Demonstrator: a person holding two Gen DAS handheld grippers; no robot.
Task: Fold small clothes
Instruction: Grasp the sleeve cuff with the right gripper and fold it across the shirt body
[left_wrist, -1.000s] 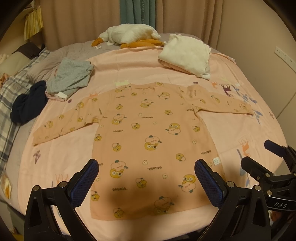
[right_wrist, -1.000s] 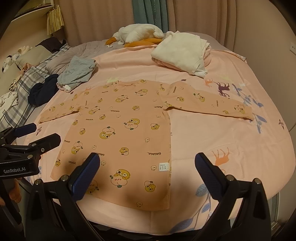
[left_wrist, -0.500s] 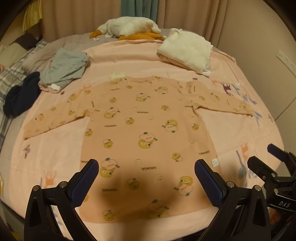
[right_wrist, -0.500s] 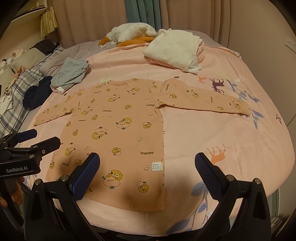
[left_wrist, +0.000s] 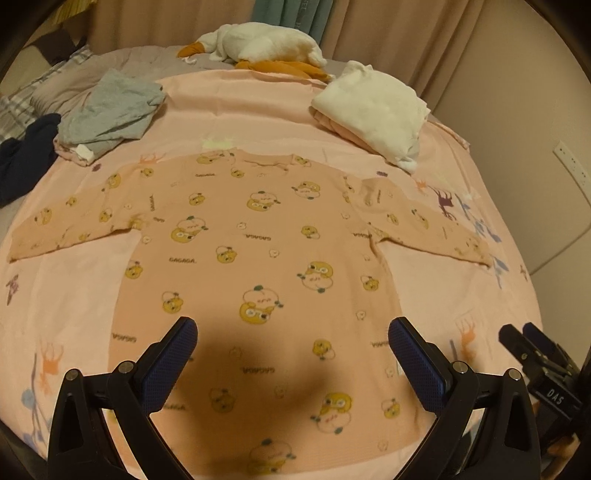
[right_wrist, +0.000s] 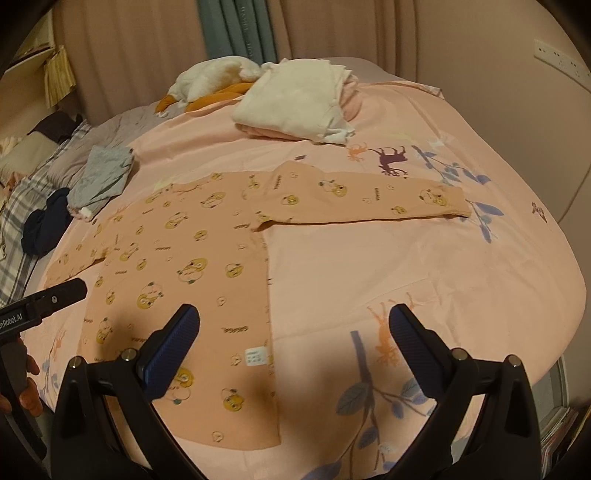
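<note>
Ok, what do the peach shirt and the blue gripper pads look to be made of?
Shirt: looks like a thin, soft matte knit, probably cotton. It lies limp and flat on the sheet with printed cartoon figures and no sheen. Pads: seem to be rubber or textured plastic. A fine dotted grid covers the blue faces, set on smooth black plastic arms.
</note>
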